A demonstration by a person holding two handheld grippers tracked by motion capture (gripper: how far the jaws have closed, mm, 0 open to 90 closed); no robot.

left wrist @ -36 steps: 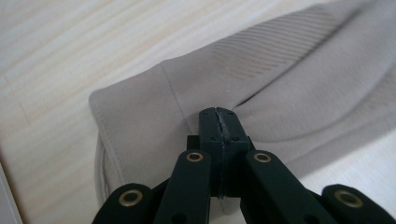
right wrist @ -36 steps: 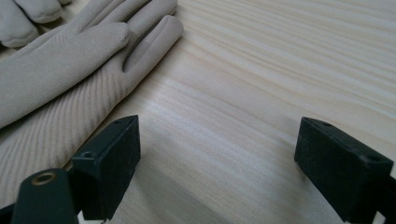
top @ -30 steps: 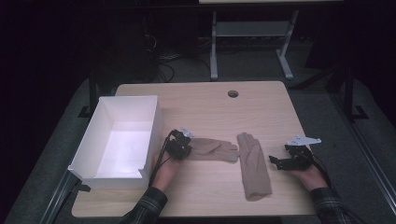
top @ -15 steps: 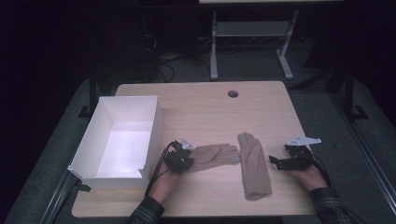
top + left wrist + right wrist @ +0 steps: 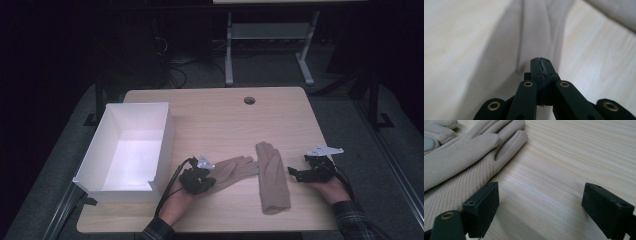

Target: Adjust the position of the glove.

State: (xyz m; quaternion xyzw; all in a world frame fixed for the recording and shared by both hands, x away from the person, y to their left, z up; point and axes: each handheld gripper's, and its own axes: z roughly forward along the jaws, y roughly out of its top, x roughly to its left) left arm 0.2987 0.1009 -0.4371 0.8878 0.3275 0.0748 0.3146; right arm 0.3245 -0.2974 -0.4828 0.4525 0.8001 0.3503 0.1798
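Two beige gloves lie on the wooden table [image 5: 215, 120]. One glove [image 5: 235, 169] points right, and my left gripper [image 5: 207, 182] is shut on its cuff end. In the left gripper view the jaws meet at the tips [image 5: 541, 61], with pale glove fabric [image 5: 534, 30] stretching away from them. The second glove [image 5: 272, 182] lies lengthwise, fingers away from me. My right gripper [image 5: 295, 174] rests to the right of it, open. Bare wood shows between its jaws [image 5: 540, 202], and the second glove [image 5: 461, 157] sits to their left.
A white open box [image 5: 165, 135] stands on the left part of the table, close beside my left hand. A round cable hole [image 5: 249, 100] sits near the far edge. Beyond the table the floor is dark, with a grey stand [image 5: 270, 35].
My left gripper has moved toward the near edge and slightly right, drawing the glove's cuff with it. The right gripper and the second glove have stayed put.
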